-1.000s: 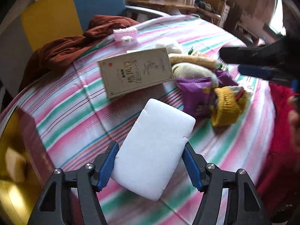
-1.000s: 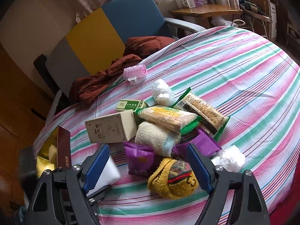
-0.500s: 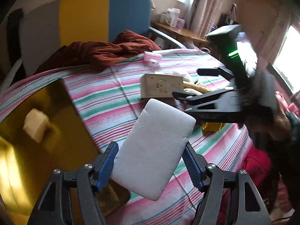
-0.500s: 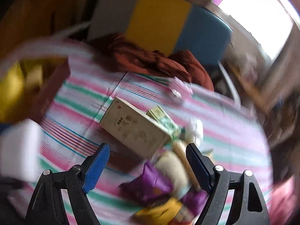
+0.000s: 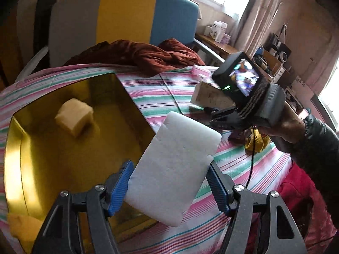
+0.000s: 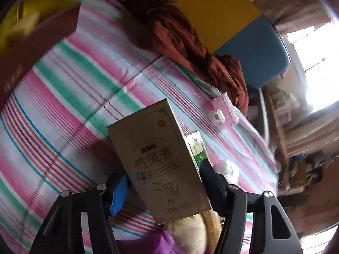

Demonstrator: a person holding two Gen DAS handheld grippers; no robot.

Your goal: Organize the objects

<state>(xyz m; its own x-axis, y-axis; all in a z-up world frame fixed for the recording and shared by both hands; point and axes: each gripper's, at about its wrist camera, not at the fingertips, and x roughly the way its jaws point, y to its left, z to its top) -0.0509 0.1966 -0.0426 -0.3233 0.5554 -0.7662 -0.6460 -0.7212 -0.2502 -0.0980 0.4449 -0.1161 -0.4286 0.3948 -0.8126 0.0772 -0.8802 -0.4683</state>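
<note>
Nearest to me, my left gripper points steeply down, its blue pads pressed against both sides of a white foam block. The block is a flat rounded rectangle, tilted, with a small notch on one edge, and I hold it in the air over the near edge of an open gold box. Inside that shiny box lies a pale yellow cube. Beyond it, the striped tablecloth runs to a rumpled brown garment and a chair with grey, yellow and blue panels.

My right gripper also angles down; its jaws have just been closing, with a tan carton between them. The carton is long, printed with dark characters and a small red mark. I see the blue pad at its left side, but I cannot tell whether both pads press it. Just behind it sits a green packet, and farther off a pink clip. In the left view, a hand in a dark sleeve carries this gripper to the right of the block.
</note>
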